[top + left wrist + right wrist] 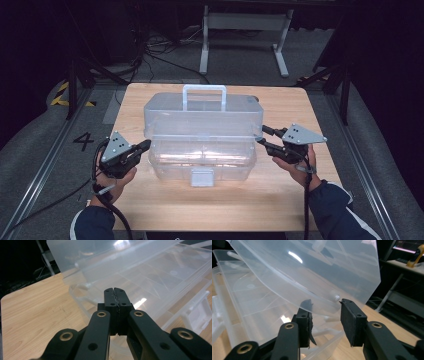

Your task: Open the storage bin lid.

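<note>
Fingers of the left gripper (115,291) pressed flat together, pad against pad, nothing pinched; tip sits just short of the near left corner of the clear plastic organizer box (202,150), contact not certain. Fingers of the right gripper (325,312) stand apart with the lower corner edge of the raised lid (312,272) between them; one pad lies behind the translucent sheet, the other is just clear of it on the open side, so no firm pinch shows. Box rests mid-table on the wooden tabletop (150,205), lid swung up and leaning back, carry handle (204,95) at the far top, white latch (202,177) on the near wall of the base. Divided tray compartments show through the plastic in the left gripper view. Left hand (112,177) low at the box's left end, wrist angled inward, gripper pointing right and slightly away toward the base. Right hand (296,167) at the box's right end, a little higher, gripper aimed left at the lid's hinge-side corner. Both forearms in dark blue sleeves enter from the near edge; a black cable (117,212) trails back along the left forearm.
</note>
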Action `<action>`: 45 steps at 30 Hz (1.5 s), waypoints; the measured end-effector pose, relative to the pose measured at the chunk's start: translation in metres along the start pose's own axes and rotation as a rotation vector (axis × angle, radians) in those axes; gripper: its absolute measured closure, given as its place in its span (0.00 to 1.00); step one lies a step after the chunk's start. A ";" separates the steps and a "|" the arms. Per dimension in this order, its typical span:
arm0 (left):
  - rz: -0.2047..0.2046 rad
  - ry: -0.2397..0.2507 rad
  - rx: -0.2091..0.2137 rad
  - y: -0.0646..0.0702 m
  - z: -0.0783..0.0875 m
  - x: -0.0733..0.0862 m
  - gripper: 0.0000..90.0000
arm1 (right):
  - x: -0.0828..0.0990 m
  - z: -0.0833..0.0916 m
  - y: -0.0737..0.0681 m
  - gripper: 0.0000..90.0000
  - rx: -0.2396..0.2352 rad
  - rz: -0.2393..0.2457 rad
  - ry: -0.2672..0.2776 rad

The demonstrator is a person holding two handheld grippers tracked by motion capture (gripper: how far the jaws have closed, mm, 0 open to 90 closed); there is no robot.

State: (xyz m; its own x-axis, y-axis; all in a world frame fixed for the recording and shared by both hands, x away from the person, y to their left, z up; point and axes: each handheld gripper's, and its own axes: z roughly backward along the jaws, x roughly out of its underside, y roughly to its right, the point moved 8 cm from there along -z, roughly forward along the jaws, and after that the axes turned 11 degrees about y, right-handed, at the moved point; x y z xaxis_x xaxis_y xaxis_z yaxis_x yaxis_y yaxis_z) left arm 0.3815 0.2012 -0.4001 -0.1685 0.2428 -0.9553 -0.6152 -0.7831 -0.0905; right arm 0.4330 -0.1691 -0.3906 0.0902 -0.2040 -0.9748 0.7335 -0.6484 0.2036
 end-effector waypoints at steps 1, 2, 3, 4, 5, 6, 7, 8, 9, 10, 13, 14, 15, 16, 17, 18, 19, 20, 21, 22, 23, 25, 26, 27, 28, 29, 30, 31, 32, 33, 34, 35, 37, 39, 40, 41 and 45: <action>-0.003 -0.007 0.003 0.001 0.000 0.002 1.00 | -0.001 0.000 0.000 0.70 0.008 0.007 0.002; -0.015 -0.015 0.004 0.001 0.001 0.004 1.00 | -0.003 -0.001 0.002 0.71 0.019 0.007 0.010; -0.018 -0.019 0.001 0.001 0.002 0.005 1.00 | -0.004 -0.001 0.002 0.72 0.022 0.006 0.014; -0.021 -0.022 -0.002 0.000 0.004 0.007 1.00 | -0.006 -0.002 0.003 0.73 0.030 0.006 0.023; -0.021 -0.022 -0.002 0.000 0.004 0.007 1.00 | -0.006 -0.002 0.003 0.73 0.030 0.006 0.023; -0.024 -0.022 -0.004 0.000 0.005 0.007 1.00 | -0.008 -0.003 0.004 0.74 0.046 0.003 0.038; -0.022 -0.022 -0.003 0.000 0.007 0.008 1.00 | -0.008 -0.003 0.004 0.74 0.046 0.003 0.038; -0.024 -0.020 -0.004 -0.001 0.011 0.009 1.00 | -0.011 -0.004 0.006 0.75 0.060 0.005 0.047; -0.024 -0.020 -0.004 -0.001 0.011 0.009 1.00 | -0.012 -0.005 0.006 0.75 0.065 0.003 0.052; -0.021 -0.016 -0.002 -0.001 0.013 0.010 1.00 | -0.012 -0.005 0.006 0.75 0.065 0.003 0.052; -0.026 -0.024 0.008 0.001 0.018 0.017 0.99 | -0.016 -0.007 0.010 0.76 0.079 0.005 0.060; -0.032 -0.036 0.011 0.002 0.018 0.021 0.98 | -0.017 -0.007 0.010 0.76 0.084 0.000 0.058; -0.034 -0.049 0.012 0.003 0.019 0.025 0.98 | -0.018 -0.007 0.011 0.76 0.092 0.003 0.058; -0.040 -0.067 0.008 0.003 0.019 0.030 0.97 | -0.019 -0.008 0.011 0.77 0.097 0.006 0.057; -0.051 -0.085 0.005 0.004 0.019 0.036 0.97 | -0.020 -0.009 0.012 0.77 0.101 0.012 0.061; -0.055 -0.098 0.004 0.005 0.020 0.040 0.96 | -0.022 -0.010 0.013 0.77 0.111 0.010 0.064; -0.055 -0.113 0.004 0.007 0.021 0.047 0.94 | -0.023 -0.011 0.015 0.78 0.118 0.001 0.069; -0.046 -0.116 0.013 0.010 0.021 0.052 0.94 | -0.024 -0.012 0.015 0.78 0.122 -0.005 0.073; -0.046 -0.116 0.013 0.010 0.021 0.052 0.93 | -0.024 -0.012 0.015 0.78 0.122 -0.005 0.073; -0.042 -0.127 0.022 0.013 0.021 0.058 0.93 | -0.025 -0.012 0.016 0.78 0.127 -0.009 0.075; -0.057 -0.146 0.023 0.016 0.021 0.064 0.92 | -0.026 -0.013 0.017 0.78 0.134 -0.014 0.080; -0.090 -0.185 0.027 0.021 0.021 0.073 0.90 | -0.027 -0.015 0.018 0.79 0.140 -0.028 0.082; -0.098 -0.201 0.035 0.023 0.020 0.077 0.89 | -0.028 -0.015 0.019 0.79 0.147 -0.028 0.087; -0.096 -0.215 0.040 0.026 0.020 0.081 0.87 | -0.029 -0.016 0.019 0.79 0.149 -0.035 0.088; -0.105 -0.229 0.039 0.027 0.019 0.085 0.86 | -0.030 -0.016 0.020 0.79 0.152 -0.039 0.088; -0.105 -0.238 0.034 0.028 0.019 0.088 0.83 | -0.030 -0.017 0.020 0.80 0.157 -0.041 0.091; -0.102 -0.244 0.032 0.029 0.018 0.091 0.78 | -0.031 -0.017 0.020 0.80 0.162 -0.040 0.092; -0.092 -0.252 0.027 0.029 0.017 0.094 0.74 | -0.031 -0.018 0.022 0.80 0.167 -0.036 0.092; -0.078 -0.266 0.017 0.029 0.016 0.098 0.67 | -0.032 -0.019 0.022 0.80 0.173 -0.038 0.092; -0.077 -0.286 0.011 0.028 0.016 0.101 0.62 | -0.033 -0.019 0.023 0.81 0.176 -0.039 0.089; -0.067 -0.287 0.010 0.028 0.016 0.103 0.59 | -0.034 -0.020 0.024 0.81 0.182 -0.041 0.090; -0.060 -0.289 0.013 0.028 0.015 0.104 0.55 | -0.034 -0.021 0.024 0.81 0.188 -0.040 0.089; -0.035 -0.306 -0.002 0.026 0.014 0.108 0.45 | -0.036 -0.022 0.026 0.82 0.205 -0.032 0.088; -0.028 -0.316 0.000 0.025 0.012 0.112 0.41 | -0.038 -0.024 0.028 0.83 0.214 -0.020 0.087; -0.030 -0.328 0.000 0.025 0.011 0.114 0.39 | -0.039 -0.024 0.029 0.83 0.219 -0.020 0.086; -0.033 -0.333 0.005 0.025 0.010 0.116 0.38 | -0.039 -0.025 0.029 0.83 0.221 -0.024 0.084; -0.035 -0.363 0.004 0.026 0.007 0.122 0.35 | -0.041 -0.027 0.031 0.83 0.233 -0.017 0.082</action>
State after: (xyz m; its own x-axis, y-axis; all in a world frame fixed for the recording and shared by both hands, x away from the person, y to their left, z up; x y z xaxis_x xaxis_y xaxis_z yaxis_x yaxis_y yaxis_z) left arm 0.3394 0.2148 -0.5170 -0.4091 0.4577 -0.7894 -0.6287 -0.7684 -0.1197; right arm 0.4699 -0.1613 -0.3466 0.1405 -0.1376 -0.9805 0.5612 -0.8047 0.1933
